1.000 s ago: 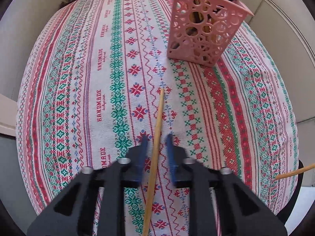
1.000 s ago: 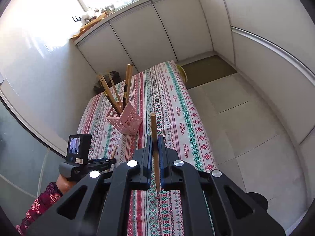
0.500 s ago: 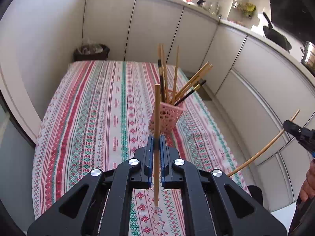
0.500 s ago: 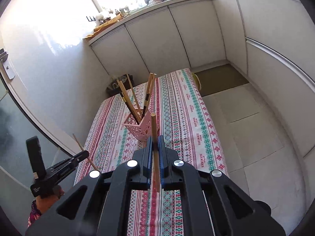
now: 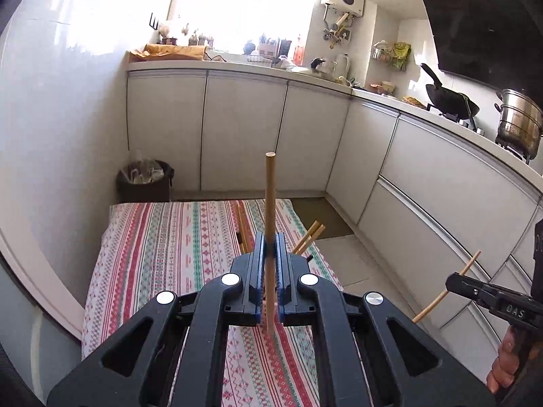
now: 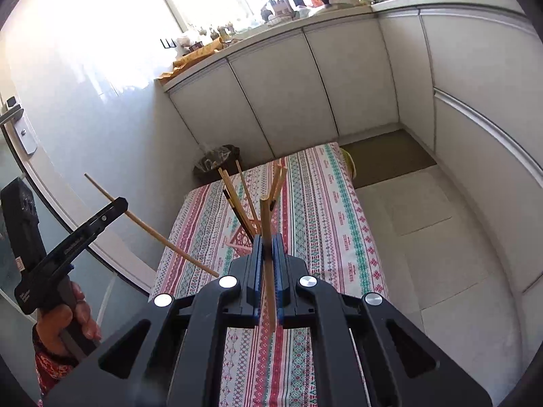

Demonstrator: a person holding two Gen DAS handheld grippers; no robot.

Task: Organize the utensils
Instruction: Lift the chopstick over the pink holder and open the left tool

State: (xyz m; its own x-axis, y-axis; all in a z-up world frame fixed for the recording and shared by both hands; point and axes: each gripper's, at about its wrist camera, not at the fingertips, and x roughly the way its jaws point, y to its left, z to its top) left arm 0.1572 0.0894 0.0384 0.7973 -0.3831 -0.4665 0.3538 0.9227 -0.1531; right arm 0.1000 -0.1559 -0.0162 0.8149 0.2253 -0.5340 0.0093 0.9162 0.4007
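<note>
Two chopsticks, one clenched per gripper – left gripper, right gripper. I'd lower each tip-first into pink holder mid-table – slowly.

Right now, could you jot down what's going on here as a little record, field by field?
Setting: kitchen, long table under a red, green and white patterned tablecloth
Left gripper: shut on a light wooden chopstick, held above the table
Right gripper: shut on a second wooden chopstick, also in the air
Holder: pink perforated plastic basket on the cloth, several chopsticks standing in it
Loose chopsticks on the cloth: none visible
Likely next step: probably dropping both held chopsticks into the basket
</note>
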